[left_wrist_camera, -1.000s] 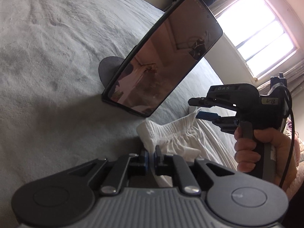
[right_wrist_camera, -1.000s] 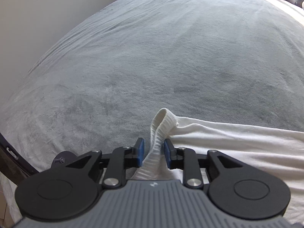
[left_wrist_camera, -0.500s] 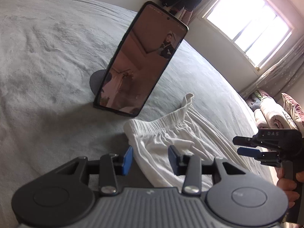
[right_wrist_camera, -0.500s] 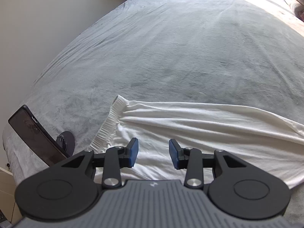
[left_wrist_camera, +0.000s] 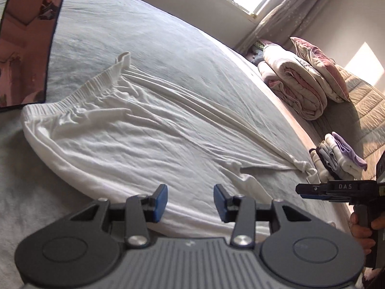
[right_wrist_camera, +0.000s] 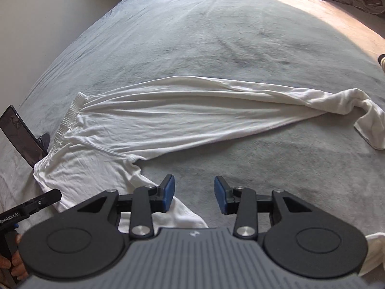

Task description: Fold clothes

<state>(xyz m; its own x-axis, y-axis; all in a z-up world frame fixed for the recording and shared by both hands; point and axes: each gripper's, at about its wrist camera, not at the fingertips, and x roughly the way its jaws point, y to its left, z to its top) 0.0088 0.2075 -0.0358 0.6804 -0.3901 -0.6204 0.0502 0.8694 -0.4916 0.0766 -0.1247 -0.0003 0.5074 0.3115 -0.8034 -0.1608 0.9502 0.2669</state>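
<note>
Starting at the far left of the right wrist view, you see a dark phone [right_wrist_camera: 20,136] propped on a stand at the left edge of the grey bed cover [right_wrist_camera: 216,36]. Just right of it lies the elastic waistband of the white trousers [right_wrist_camera: 168,118], which stretch flat across the cover from left to right. One leg runs far right to a crumpled cuff; the other leg runs toward you, under the grippers. Your left gripper [left_wrist_camera: 190,201] hovers above that near fabric with its jaws spread; they have just been opening, and nothing is pinched between the blue pads. Your right gripper [right_wrist_camera: 194,193] is likewise spread above the bare cover, jaws having just opened, nothing between them. Further right, folded bedding [left_wrist_camera: 296,86] and a small stack of folded clothes [left_wrist_camera: 336,159] sit by the bed's right edge.
</note>
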